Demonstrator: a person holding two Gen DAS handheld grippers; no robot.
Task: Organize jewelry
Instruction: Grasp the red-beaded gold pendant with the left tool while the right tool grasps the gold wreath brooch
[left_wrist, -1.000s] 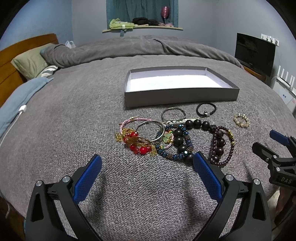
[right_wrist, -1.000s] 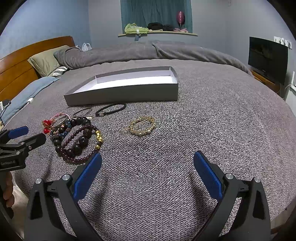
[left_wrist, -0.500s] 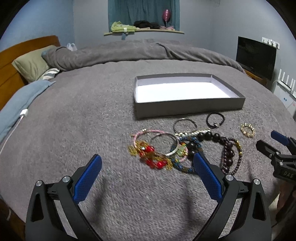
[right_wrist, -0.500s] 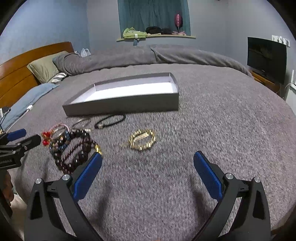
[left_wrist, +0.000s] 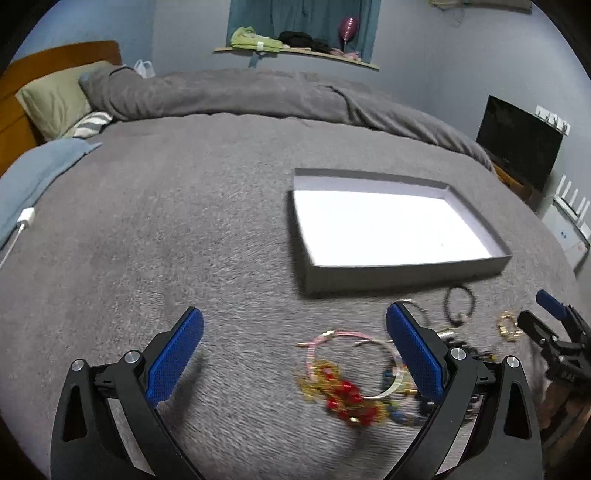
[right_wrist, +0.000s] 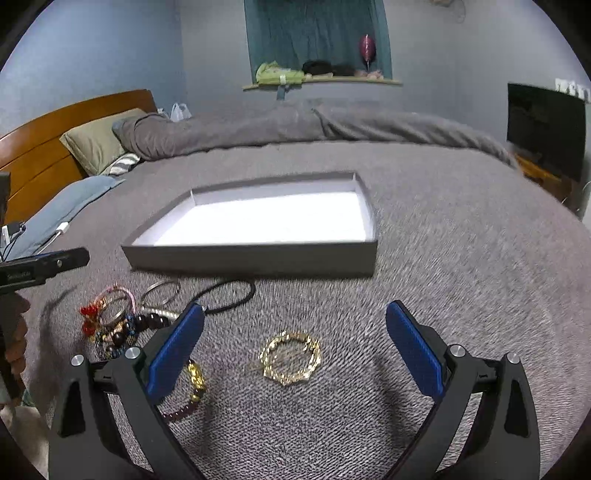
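A shallow grey box (left_wrist: 406, 271) with a white floor lies empty on the grey bed cover; it also shows in the right wrist view (right_wrist: 258, 254). In front of it lies a heap of bracelets (left_wrist: 351, 384), with red, gold and dark beads. A black cord bracelet (left_wrist: 460, 304) and a gold chain bracelet (right_wrist: 290, 356) lie apart. My left gripper (left_wrist: 293, 354) is open and empty above the cover, left of the heap. My right gripper (right_wrist: 293, 350) is open and empty, the gold bracelet between its fingers.
A rolled grey duvet (left_wrist: 240, 92) and pillows (left_wrist: 55, 99) lie at the far side. A white charger and cable (left_wrist: 22, 221) lie at the left edge. A dark screen (left_wrist: 517, 144) stands at the right.
Both grippers have moved forward towards the box. The left view has swung left, so the heap now sits at its lower right. The gold bracelet now lies between the right fingers.
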